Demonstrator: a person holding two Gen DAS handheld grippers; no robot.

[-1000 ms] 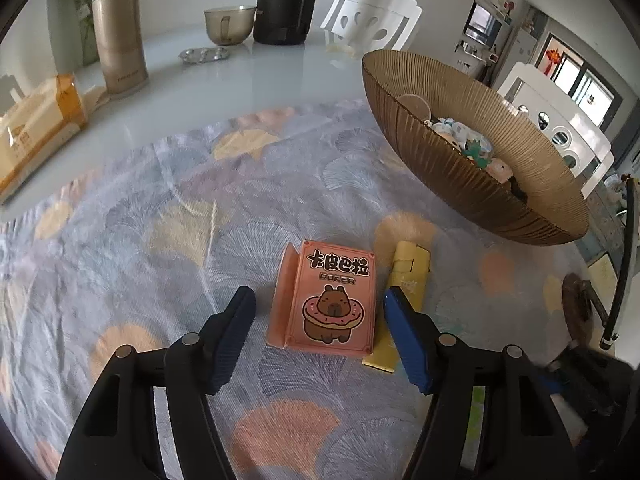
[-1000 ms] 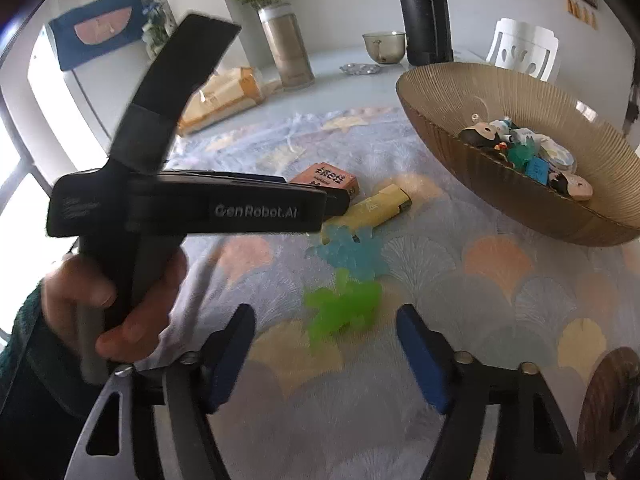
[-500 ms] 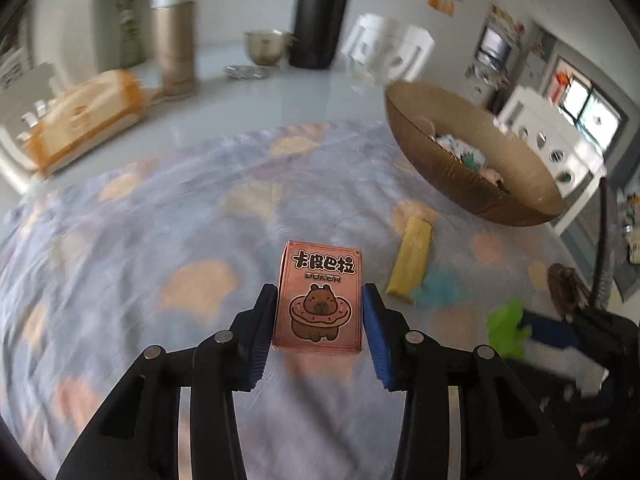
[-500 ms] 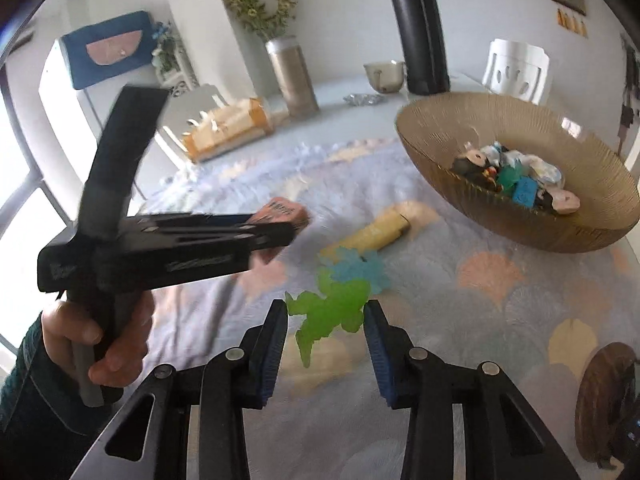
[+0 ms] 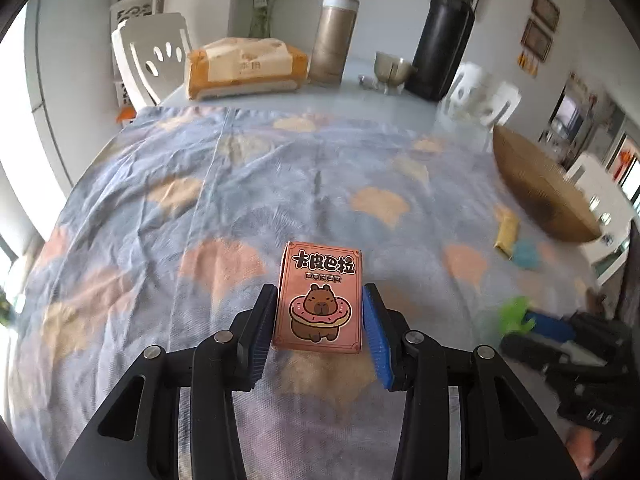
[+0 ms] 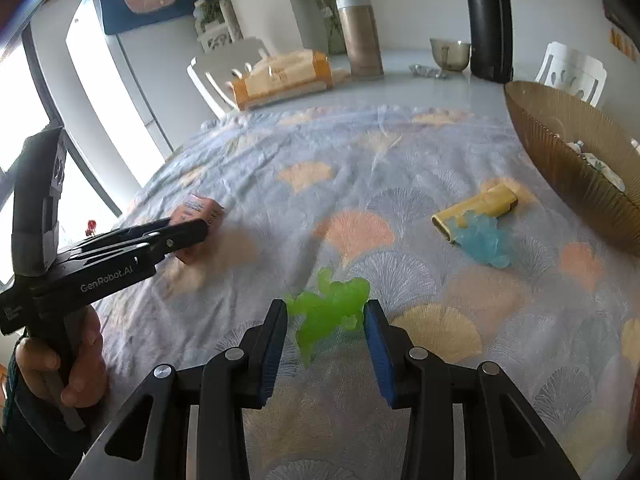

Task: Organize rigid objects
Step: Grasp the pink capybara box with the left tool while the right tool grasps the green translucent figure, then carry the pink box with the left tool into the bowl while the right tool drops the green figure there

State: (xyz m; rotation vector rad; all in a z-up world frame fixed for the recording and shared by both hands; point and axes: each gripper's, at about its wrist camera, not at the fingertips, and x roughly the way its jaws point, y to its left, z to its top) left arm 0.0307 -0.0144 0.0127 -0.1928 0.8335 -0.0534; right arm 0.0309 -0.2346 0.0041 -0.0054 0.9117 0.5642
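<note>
Left wrist view: set just behind the left gripper (image 5: 320, 328), angled down across the tabletop (image 5: 280, 96) toward the far wall.
Right wrist view: set just behind the right gripper (image 6: 325, 326), angled down, facing the window side.
Nearness: both close above the patterned cloth (image 5: 160, 208).
Shared: cloth, card box (image 5: 320, 300), brown bowl (image 6: 560, 152), black flask (image 5: 440, 40).

I see a pale bench (image 6: 404, 68) with a blue patterned cloth (image 6: 360, 184) over most of it. On the cloth lie a yellow box (image 6: 474, 210) touching a blue toy (image 6: 486, 242), near the brown bowl (image 6: 560, 152) at the right edge. Along the far edge stand a tissue pack (image 5: 244, 66), tan canister (image 5: 332, 42), metal cup (image 5: 392, 68) and black flask (image 5: 442, 40).
</note>
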